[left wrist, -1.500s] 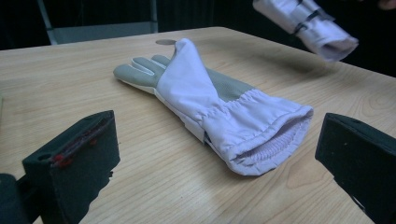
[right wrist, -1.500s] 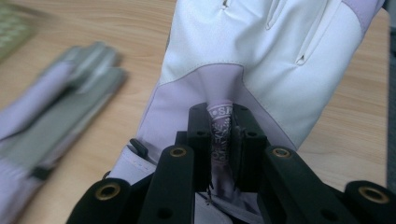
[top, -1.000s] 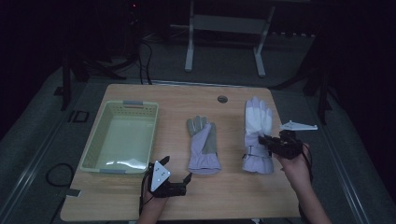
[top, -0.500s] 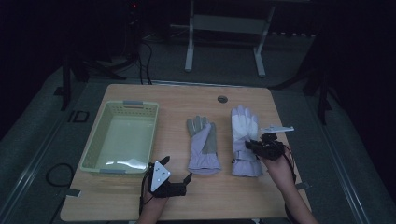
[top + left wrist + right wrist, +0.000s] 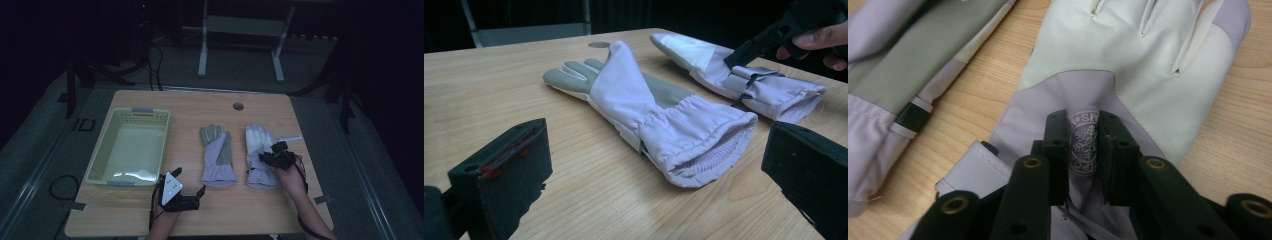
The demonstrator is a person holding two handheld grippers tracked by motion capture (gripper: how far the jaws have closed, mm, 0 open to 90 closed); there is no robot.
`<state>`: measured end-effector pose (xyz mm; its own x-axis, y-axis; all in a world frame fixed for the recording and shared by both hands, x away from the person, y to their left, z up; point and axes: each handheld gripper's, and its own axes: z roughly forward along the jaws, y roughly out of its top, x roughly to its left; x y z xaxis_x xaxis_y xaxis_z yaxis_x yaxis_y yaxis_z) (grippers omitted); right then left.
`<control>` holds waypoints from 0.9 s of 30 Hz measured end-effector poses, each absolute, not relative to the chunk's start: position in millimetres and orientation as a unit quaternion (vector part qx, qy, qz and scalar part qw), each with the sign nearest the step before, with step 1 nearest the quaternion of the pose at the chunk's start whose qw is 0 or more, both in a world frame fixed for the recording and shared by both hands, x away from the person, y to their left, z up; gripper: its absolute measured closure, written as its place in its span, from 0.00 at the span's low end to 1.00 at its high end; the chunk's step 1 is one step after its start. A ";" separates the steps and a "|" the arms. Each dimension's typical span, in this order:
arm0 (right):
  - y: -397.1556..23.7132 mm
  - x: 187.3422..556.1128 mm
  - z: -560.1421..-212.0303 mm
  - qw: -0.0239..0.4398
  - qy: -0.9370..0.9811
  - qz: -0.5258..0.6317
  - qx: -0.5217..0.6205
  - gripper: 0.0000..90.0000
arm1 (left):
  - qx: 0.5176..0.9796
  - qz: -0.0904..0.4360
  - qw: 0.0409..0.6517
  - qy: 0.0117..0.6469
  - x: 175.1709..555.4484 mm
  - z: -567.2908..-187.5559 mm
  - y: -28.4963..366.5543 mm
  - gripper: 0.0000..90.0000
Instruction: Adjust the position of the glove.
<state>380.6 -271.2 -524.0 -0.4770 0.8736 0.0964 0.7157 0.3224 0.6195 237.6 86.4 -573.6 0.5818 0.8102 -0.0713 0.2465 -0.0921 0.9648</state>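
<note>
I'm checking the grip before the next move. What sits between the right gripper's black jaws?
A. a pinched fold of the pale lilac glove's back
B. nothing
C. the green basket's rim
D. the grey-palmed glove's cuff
A: in the right gripper view, the right gripper pinches a logo-printed fold of the pale lilac and white fabric glove.

Two gloves (image 5: 218,152) (image 5: 260,155), one basket (image 5: 107,152).

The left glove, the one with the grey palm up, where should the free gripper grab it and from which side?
Probably the gathered cuff of the left glove: it gapes toward the left gripper, whose jaws stand open. Come in level from the table's near edge, one jaw sliding inside the opening.
</note>
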 end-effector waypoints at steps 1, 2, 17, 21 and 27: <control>-271.2 380.6 -524.0 0.129 0.803 0.306 0.495 0.83 | 0.694 0.253 0.556 0.381 237.6 -573.6 86.4 0.00; -271.1 382.0 -526.9 0.128 0.804 0.306 0.493 0.79 | 0.693 0.254 0.556 0.382 237.6 -573.7 86.4 0.00; -273.4 376.0 -521.2 0.148 0.811 0.331 0.460 0.50 | 0.693 0.252 0.556 0.382 237.8 -573.7 86.8 0.00; -276.5 377.7 -519.5 0.158 0.808 0.337 0.457 0.46 | 0.694 0.253 0.557 0.381 237.7 -573.7 86.8 0.00; -276.0 380.3 -531.6 0.158 0.812 0.316 0.465 0.44 | 0.694 0.252 0.557 0.381 237.7 -573.7 86.8 0.00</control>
